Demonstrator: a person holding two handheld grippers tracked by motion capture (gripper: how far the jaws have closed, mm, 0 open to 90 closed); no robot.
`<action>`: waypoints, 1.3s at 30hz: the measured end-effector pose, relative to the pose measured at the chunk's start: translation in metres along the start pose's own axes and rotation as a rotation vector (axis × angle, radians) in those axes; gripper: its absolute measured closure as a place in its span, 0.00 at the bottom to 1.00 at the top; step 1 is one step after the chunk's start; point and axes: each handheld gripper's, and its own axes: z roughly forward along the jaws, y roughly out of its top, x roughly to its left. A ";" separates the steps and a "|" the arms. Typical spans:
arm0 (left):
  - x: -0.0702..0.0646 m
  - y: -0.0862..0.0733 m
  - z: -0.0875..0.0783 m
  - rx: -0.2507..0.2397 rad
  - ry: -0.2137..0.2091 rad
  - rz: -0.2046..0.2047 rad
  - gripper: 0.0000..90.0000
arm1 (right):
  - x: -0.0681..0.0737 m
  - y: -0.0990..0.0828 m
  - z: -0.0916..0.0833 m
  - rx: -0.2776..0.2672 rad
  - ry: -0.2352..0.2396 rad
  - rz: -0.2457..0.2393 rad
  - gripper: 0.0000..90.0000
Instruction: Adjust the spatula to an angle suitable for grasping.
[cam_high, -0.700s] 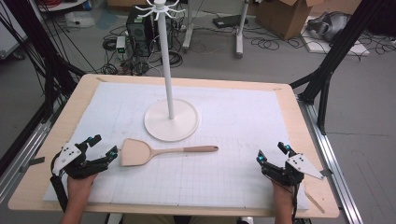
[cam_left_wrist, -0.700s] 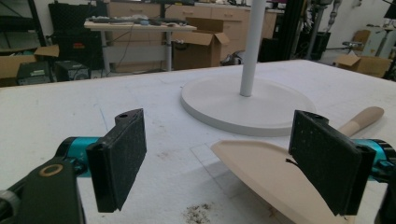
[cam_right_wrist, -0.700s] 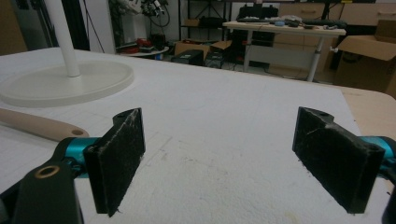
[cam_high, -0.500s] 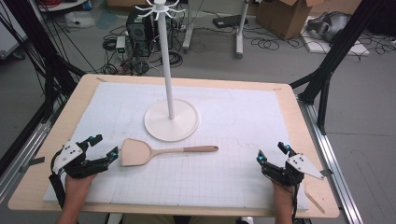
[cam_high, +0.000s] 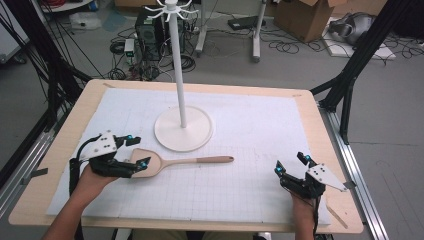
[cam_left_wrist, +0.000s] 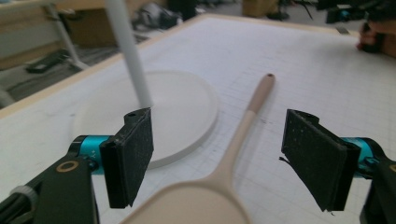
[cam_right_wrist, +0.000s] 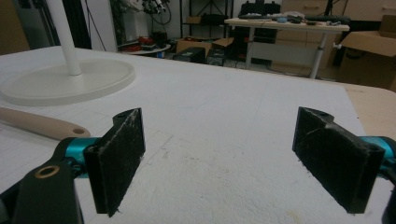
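Observation:
A beige wooden spatula (cam_high: 185, 161) lies flat on the white mat, blade to the left and handle pointing right. My left gripper (cam_high: 139, 151) is open, its jaws standing on either side of the blade's near end. In the left gripper view the blade (cam_left_wrist: 196, 205) sits low between the open jaws of that gripper (cam_left_wrist: 219, 123), and the handle (cam_left_wrist: 250, 109) runs away from me. A white hook stand (cam_high: 183, 131) rises just behind the spatula. My right gripper (cam_high: 290, 162) rests open at the front right, nothing between its jaws (cam_right_wrist: 217, 121).
The stand's round base (cam_left_wrist: 177, 107) lies close to the left jaw, its pole (cam_high: 175, 60) tall and thin. The spatula's handle end (cam_right_wrist: 46, 123) and the base (cam_right_wrist: 65, 81) lie left of the right gripper. Bare white mat (cam_high: 260, 125) spreads to the right.
My left gripper has moved right and forward to the spatula's blade, so its open jaws now straddle it. The right gripper and the spatula have not moved.

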 end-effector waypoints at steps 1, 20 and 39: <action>0.000 0.004 0.006 0.018 -0.032 0.005 0.29 | 0.000 0.000 0.000 0.000 0.000 0.000 0.18; 0.007 0.012 0.092 0.354 -0.191 0.039 0.37 | 0.001 0.000 0.000 -0.010 -0.006 -0.019 0.18; 0.005 0.001 0.124 0.524 -0.241 0.098 0.61 | 0.001 0.000 0.000 -0.009 -0.007 -0.017 0.18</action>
